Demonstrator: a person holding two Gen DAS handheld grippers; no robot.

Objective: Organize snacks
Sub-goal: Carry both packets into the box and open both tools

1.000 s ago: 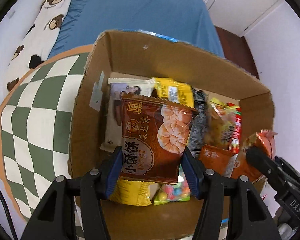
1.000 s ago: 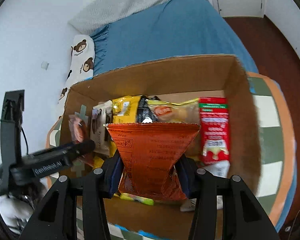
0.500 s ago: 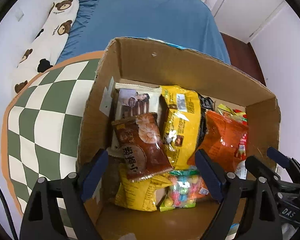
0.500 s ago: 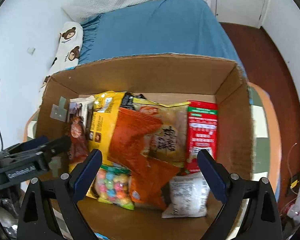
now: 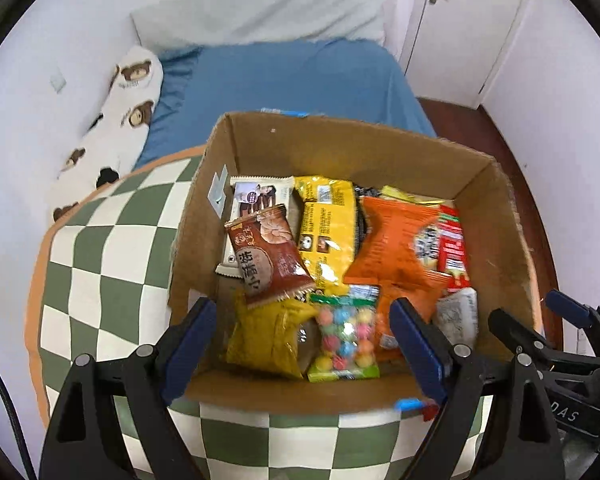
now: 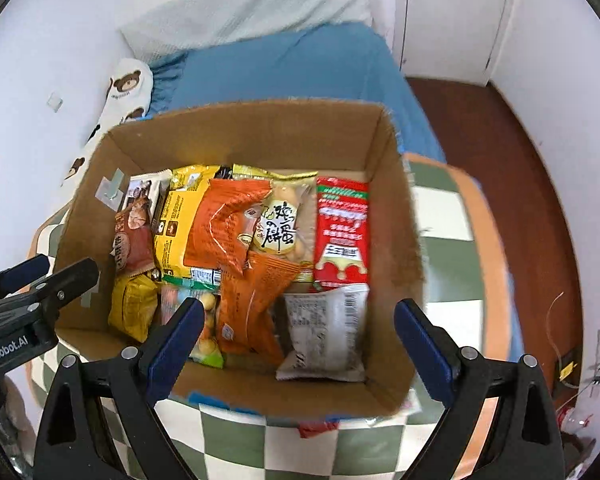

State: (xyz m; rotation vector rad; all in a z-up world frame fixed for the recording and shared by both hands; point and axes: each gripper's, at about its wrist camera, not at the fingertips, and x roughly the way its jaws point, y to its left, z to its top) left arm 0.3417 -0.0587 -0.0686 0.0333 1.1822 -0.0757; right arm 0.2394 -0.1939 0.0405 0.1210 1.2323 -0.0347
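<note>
A cardboard box [image 5: 332,140] [image 6: 244,132] stands on a green-and-white checked cloth, filled with several snack packs. The brown biscuit pack [image 5: 266,256] [image 6: 132,236] lies on the left pile. An orange pack [image 5: 396,240] [image 6: 228,228] lies in the middle, by a yellow pack [image 5: 326,224] [image 6: 176,220] and a red pack [image 6: 342,228]. A bag of coloured candy balls [image 5: 346,340] lies near the front wall. My left gripper [image 5: 304,344] hangs open above the front of the box, nothing between its fingers. My right gripper [image 6: 296,340] is open too, above the white pack [image 6: 324,332].
The checked cloth [image 5: 96,264] covers a round table. Behind it is a bed with a blue sheet [image 5: 284,84] and a bear-print pillow [image 5: 116,120]. A white door [image 5: 468,28] and dark wooden floor [image 6: 520,152] are at the right.
Both grippers let go of their packs, the brown one at left and the orange one at right. Both packs now lie in the box. Both grippers opened wide and drew back and up.
</note>
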